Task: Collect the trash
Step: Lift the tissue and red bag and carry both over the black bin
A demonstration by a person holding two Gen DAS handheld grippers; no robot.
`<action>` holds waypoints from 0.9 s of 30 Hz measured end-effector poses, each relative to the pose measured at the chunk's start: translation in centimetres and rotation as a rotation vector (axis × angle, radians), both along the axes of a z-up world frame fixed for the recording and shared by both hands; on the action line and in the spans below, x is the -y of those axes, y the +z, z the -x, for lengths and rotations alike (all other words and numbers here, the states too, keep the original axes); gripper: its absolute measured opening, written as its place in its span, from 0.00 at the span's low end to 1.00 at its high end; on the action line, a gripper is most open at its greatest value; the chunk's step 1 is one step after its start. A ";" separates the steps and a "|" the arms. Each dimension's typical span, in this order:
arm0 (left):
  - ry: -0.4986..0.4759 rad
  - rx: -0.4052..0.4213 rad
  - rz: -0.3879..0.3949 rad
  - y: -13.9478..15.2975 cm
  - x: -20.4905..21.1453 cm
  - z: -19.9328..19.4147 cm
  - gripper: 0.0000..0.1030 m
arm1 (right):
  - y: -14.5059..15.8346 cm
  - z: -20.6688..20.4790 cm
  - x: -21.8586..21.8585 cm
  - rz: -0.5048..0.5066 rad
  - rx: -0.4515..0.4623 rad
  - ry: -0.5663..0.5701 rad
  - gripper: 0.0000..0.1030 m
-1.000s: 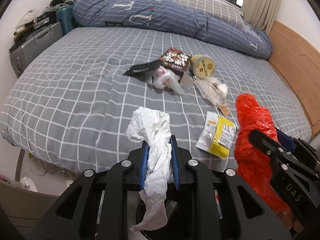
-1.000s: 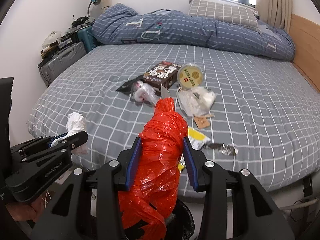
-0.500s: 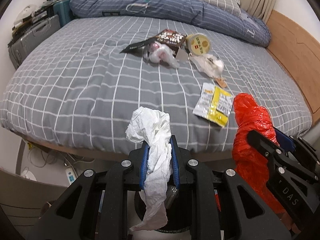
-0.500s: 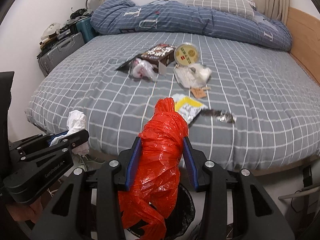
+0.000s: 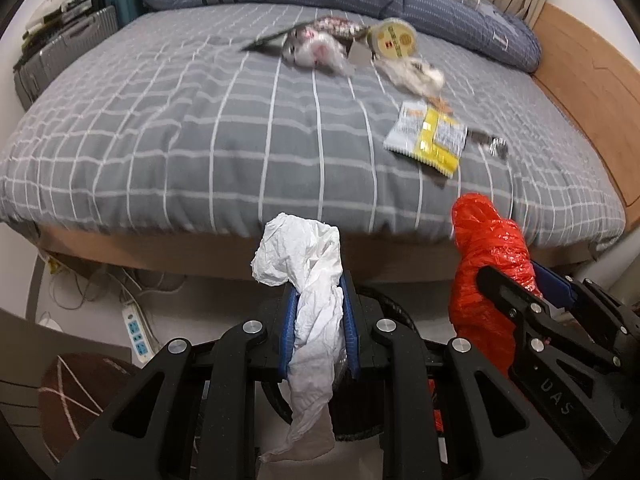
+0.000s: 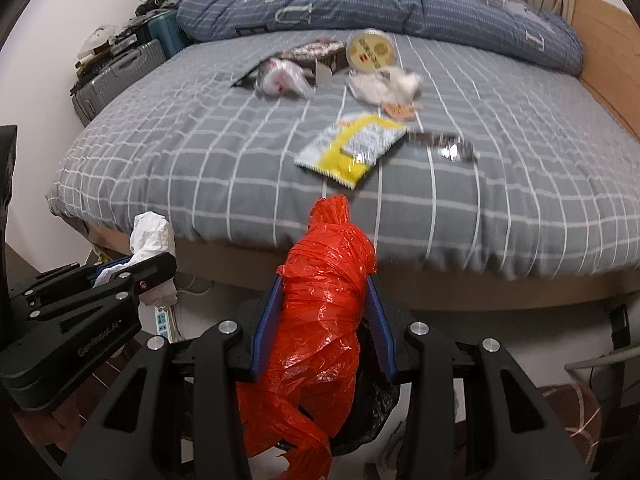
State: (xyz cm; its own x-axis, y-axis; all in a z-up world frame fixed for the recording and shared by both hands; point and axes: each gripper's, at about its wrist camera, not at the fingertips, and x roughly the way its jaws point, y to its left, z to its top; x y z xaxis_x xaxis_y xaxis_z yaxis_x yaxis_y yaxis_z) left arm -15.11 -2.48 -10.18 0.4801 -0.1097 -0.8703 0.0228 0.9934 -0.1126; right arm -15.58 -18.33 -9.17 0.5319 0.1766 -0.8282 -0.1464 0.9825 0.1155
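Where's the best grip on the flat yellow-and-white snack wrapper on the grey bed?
Probably the near crimped edge of the yellow-and-white snack wrapper, coming from the foot of the grey checked bed. It lies flat and unobstructed, so a low pinch across that thin edge suits best.

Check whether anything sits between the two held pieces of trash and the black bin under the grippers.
Nothing visible does. The crumpled white tissue hangs from the left gripper over the round black bin. The crumpled red plastic bag, in the right gripper, trails onto the bin's black liner.
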 end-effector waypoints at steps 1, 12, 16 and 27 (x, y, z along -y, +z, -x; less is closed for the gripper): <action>-0.003 -0.010 0.000 -0.6 0.1 0.2 0.19 | -0.5 0.2 0.0 -0.001 -0.008 0.000 0.39; 0.000 -0.073 0.009 -5.0 0.0 1.2 0.19 | -5.1 0.8 0.5 0.003 -0.083 -0.016 0.39; 0.009 -0.096 0.004 -6.7 -0.5 1.1 0.19 | -6.7 0.7 0.5 0.010 -0.119 -0.018 0.39; 0.034 -0.146 0.021 -9.3 -1.7 0.6 0.19 | -9.5 0.0 -1.0 0.022 -0.186 0.014 0.42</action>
State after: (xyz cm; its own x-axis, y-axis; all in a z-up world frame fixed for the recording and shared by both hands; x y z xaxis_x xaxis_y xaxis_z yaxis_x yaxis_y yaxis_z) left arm -15.74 -0.81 -19.48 0.3525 -0.1148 -0.9287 -0.0291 0.9906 -0.1335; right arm -15.60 -17.34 -18.64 0.3669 0.1635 -0.9158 -0.1384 0.9831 0.1200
